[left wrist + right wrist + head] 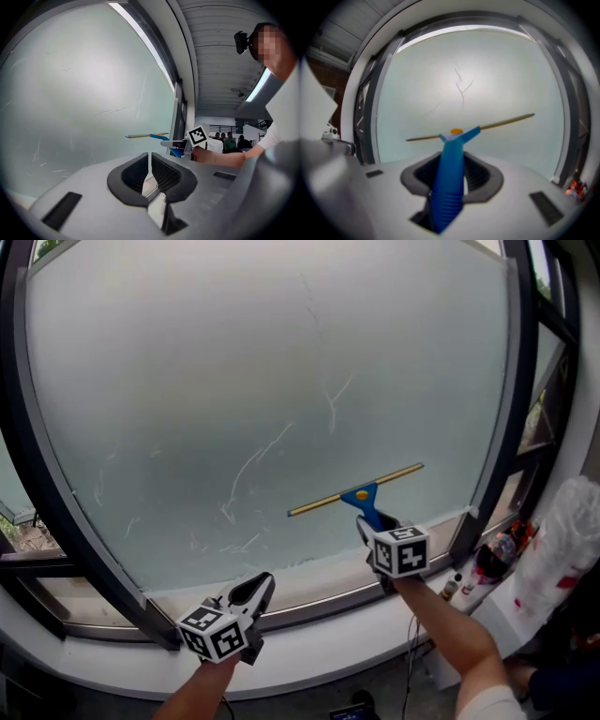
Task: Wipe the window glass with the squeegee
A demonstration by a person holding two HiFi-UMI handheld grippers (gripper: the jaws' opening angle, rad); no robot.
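The squeegee (pixel 360 493) has a blue handle and a long brass blade bar; its blade lies tilted against the lower right of the frosted window glass (pixel 272 390). My right gripper (pixel 377 525) is shut on the blue handle (pixel 449 178), which rises between its jaws toward the blade bar (pixel 497 123). My left gripper (pixel 255 592) hovers low at the left over the sill, its jaws nearly touching with nothing between them (pixel 149 174). From the left gripper view the squeegee (pixel 149 136) shows side-on at the glass. Thin streaks mark the pane.
A dark window frame (pixel 511 427) borders the pane, with a white sill (pixel 309 638) below. Bottles (pixel 487 563) and a white wrapped bundle (pixel 562 549) stand at the right. Several people (pixel 229 140) are far off in the room behind.
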